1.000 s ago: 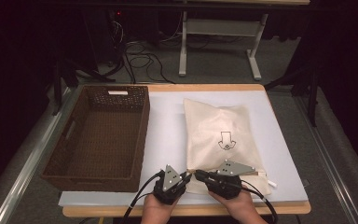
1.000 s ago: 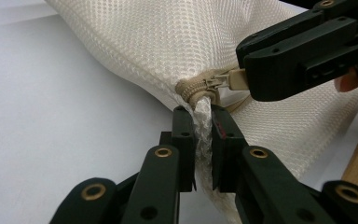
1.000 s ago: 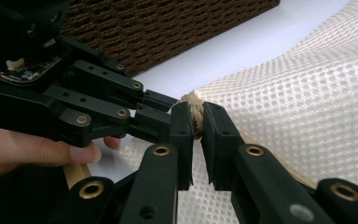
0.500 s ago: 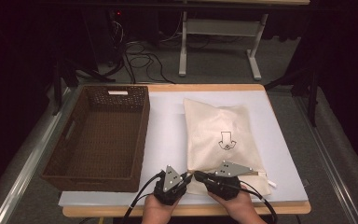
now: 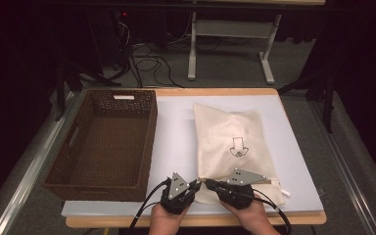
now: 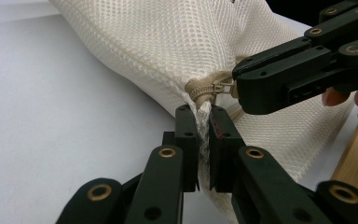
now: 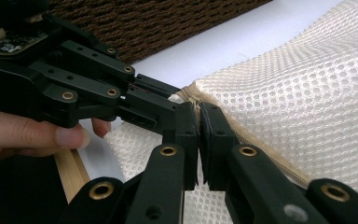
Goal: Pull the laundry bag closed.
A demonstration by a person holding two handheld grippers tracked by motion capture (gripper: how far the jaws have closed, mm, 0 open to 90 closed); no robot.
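A: Quick one. Left gripper [image 6: 204, 140]?

B: Clamped on the corner of the mesh bag [image 6: 177, 42], a fold of netting pinched between its jaws, just below the zipper end [image 6: 200, 88]. I'd say it's there to anchor the bag.

A: And the right gripper [image 7: 199, 140]?

B: Closed too. From the left gripper view you see its jaws nipping the zipper pull [image 6: 223, 87], right above the left one's tips. So one holds, one is set to drag the zipper (my read, opening the bag).

A: Where's the bag sitting?

B: Flat on the white table [image 5: 176, 127], stretching away ahead of both grippers; its near corner is between them. The high view gives the layout: left gripper [image 5: 192, 185] and right gripper [image 5: 211, 185] nearly tip to tip at that corner, brown basket [image 5: 105, 142] off to the left gripper's outer side.

A: Anything the high view misses?

B: The grip itself, the plates cover it. The right gripper view shows its own jaws shut on the zipper seam [image 7: 261, 149], pull hidden; the left one shows it.
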